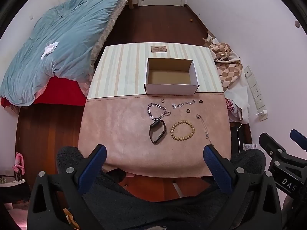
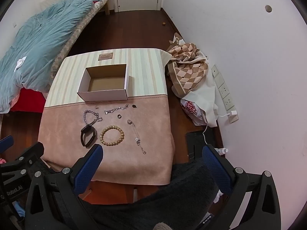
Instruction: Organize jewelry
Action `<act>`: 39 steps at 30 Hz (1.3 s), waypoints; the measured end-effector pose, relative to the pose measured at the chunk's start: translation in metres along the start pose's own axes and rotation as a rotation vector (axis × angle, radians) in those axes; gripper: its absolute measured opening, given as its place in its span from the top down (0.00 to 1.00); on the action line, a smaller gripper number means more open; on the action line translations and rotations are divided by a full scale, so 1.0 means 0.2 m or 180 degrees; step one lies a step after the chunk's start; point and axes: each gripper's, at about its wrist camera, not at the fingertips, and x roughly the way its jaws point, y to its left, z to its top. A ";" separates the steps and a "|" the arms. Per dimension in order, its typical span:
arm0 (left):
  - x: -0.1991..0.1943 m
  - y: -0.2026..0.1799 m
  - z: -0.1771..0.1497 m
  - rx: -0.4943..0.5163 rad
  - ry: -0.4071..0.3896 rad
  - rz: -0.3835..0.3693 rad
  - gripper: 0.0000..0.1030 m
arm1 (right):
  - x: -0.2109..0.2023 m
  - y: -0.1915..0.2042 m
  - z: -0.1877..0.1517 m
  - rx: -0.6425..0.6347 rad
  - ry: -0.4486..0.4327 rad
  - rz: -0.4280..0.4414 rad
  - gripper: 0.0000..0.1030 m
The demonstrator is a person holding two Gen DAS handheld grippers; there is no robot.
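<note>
An empty white cardboard box (image 1: 170, 89) (image 2: 103, 94) stands on the striped far half of the table. On the pink near half lie a silver chain bracelet (image 1: 153, 111) (image 2: 90, 117), a black band (image 1: 157, 132) (image 2: 87, 136), a wooden bead bracelet (image 1: 182, 130) (image 2: 112, 135), a thin silver charm chain (image 1: 183, 104) (image 2: 116, 109), a thin chain with pendant (image 1: 204, 127) (image 2: 137, 137), two dark rings (image 1: 188, 111) (image 2: 119, 116) and a small earring (image 1: 163, 100). My left gripper (image 1: 154, 151) and right gripper (image 2: 152, 151) are open and empty, held above the table's near edge.
A bed with a blue duvet (image 1: 63, 44) lies left of the table. A checkered cloth (image 2: 190, 65) and a white bag sit on the floor at the right by a wall power strip (image 2: 224, 94). The right gripper's body shows in the left view (image 1: 284, 153).
</note>
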 end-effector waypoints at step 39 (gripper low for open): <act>0.03 0.00 0.04 0.0041 -0.0045 -0.0001 0.00 | 0.05 0.00 0.04 0.0040 -0.0005 0.0014 0.00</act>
